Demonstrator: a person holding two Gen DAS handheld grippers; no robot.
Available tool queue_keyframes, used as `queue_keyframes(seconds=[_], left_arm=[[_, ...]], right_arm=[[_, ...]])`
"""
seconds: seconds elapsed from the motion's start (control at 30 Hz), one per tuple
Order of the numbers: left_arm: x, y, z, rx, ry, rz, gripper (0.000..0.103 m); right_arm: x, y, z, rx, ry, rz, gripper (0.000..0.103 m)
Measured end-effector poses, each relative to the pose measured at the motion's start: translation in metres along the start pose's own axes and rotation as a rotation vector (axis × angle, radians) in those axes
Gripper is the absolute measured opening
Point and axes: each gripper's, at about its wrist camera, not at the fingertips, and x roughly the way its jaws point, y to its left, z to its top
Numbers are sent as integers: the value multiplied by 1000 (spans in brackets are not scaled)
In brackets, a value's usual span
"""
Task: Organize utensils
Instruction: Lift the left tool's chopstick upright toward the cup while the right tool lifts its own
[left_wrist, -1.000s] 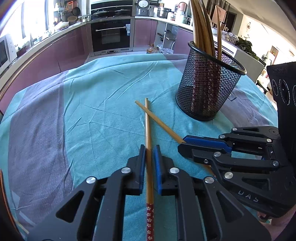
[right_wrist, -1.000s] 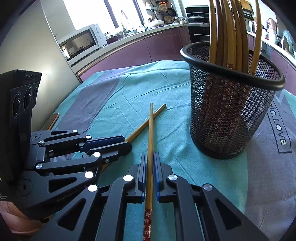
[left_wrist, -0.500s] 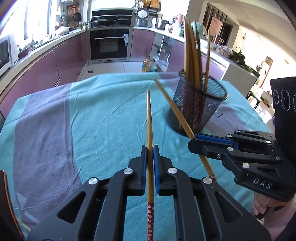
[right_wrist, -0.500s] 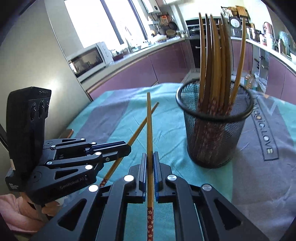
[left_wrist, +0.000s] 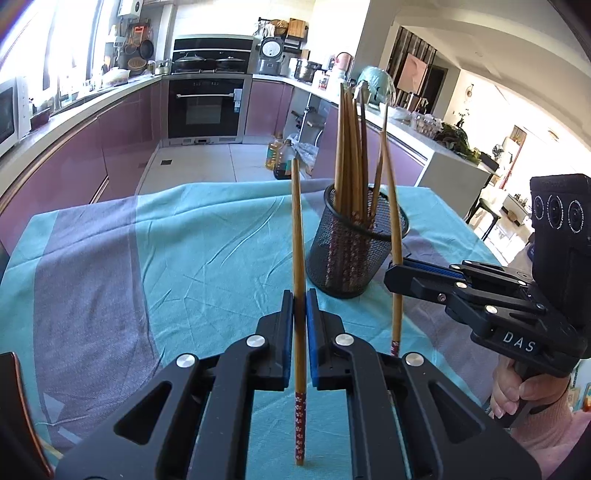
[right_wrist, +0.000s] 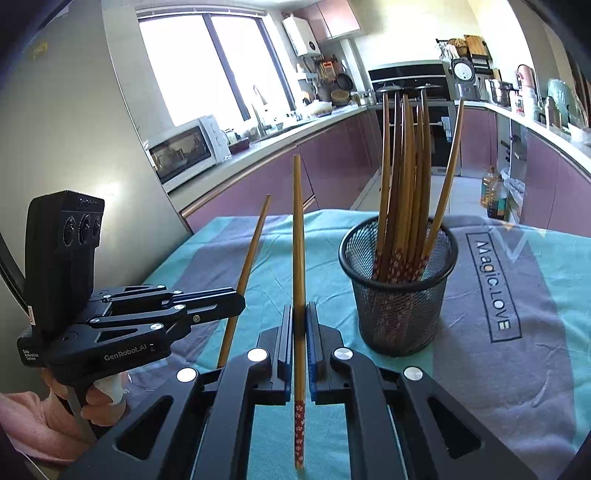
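Observation:
My left gripper (left_wrist: 300, 295) is shut on a wooden chopstick (left_wrist: 297, 236) and holds it upright above the table. My right gripper (right_wrist: 300, 308) is shut on a second chopstick (right_wrist: 297, 236), also upright. Each shows in the other's view: the right gripper (left_wrist: 397, 264) with its chopstick (left_wrist: 392, 206) close to the holder's near side, the left gripper (right_wrist: 236, 301) with its chopstick (right_wrist: 248, 262) to the left. A black mesh holder (left_wrist: 356, 254) (right_wrist: 400, 295) stands on the table with several chopsticks in it, tips up.
The table is covered by a teal and grey cloth (left_wrist: 184, 251) with printed lettering (right_wrist: 493, 280). Kitchen counters, an oven (left_wrist: 205, 107) and a microwave (right_wrist: 184, 147) are beyond it. A dark chair edge (left_wrist: 14, 406) is at the left.
Both grippers have lifted their chopsticks off the cloth and tilted them from lying flat to upright. Both have pulled back and risen, so the holder looks smaller.

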Motion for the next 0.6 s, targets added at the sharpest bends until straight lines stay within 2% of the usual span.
queue_keyframes(seconds=[0.6], left_arm=[[-14, -3, 8, 5, -31, -28, 8]], right_arm=[[-13, 5, 11, -14, -53, -5, 6]])
